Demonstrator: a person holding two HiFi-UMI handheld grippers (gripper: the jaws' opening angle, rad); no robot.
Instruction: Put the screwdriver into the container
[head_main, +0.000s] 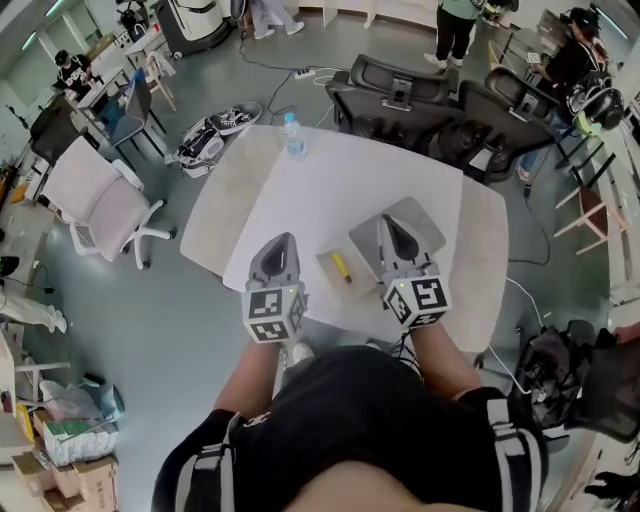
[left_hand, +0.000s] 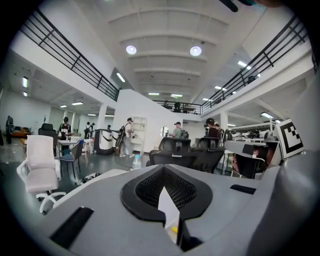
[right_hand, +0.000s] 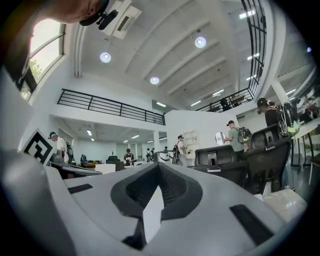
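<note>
The screwdriver (head_main: 341, 267) lies in the container (head_main: 356, 281) near the desk's (head_main: 330, 180) near edge, so the task looks done. The left gripper (head_main: 282, 240) and right gripper (head_main: 391, 224) hover, jaws together, holding nothing.

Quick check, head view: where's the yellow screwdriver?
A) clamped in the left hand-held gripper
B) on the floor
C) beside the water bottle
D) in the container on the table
D: the screwdriver lies inside the container on the table, well apart from the bottle.
</note>
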